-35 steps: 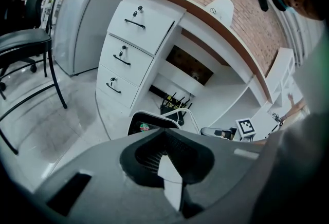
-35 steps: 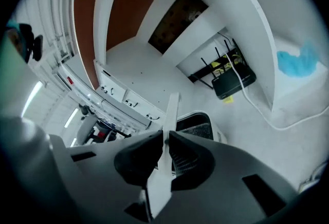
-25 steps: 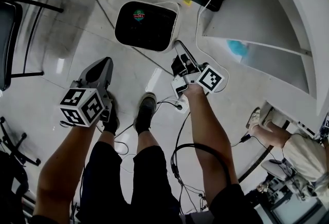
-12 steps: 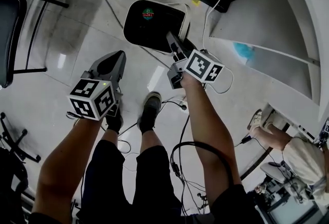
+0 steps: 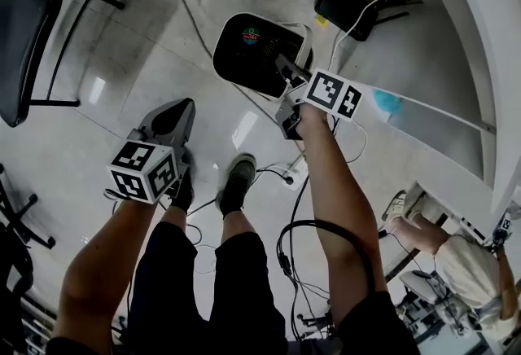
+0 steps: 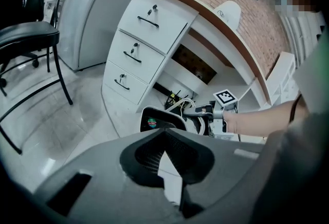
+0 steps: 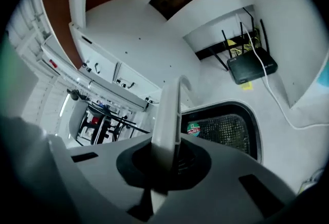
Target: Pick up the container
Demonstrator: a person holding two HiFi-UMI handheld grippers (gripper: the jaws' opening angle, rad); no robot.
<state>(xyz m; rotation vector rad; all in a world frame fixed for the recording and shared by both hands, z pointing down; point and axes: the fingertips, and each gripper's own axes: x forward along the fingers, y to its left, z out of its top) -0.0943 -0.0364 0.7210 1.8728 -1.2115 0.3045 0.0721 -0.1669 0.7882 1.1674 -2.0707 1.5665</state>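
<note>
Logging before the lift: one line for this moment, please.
right tool: closing on container rim | left tool: shut, empty | container: on floor

Black chair (image 5: 23, 32), drawer cabinet (image 6: 146, 25), perhaps router (image 7: 252, 68)

The person is wearing dark shorts (image 5: 203, 280), dark low shoes (image 5: 234, 181) and dark short sleeves (image 5: 366, 325). A thin black cable (image 5: 324, 225) is curving in a loop across the right upper arm.
</note>
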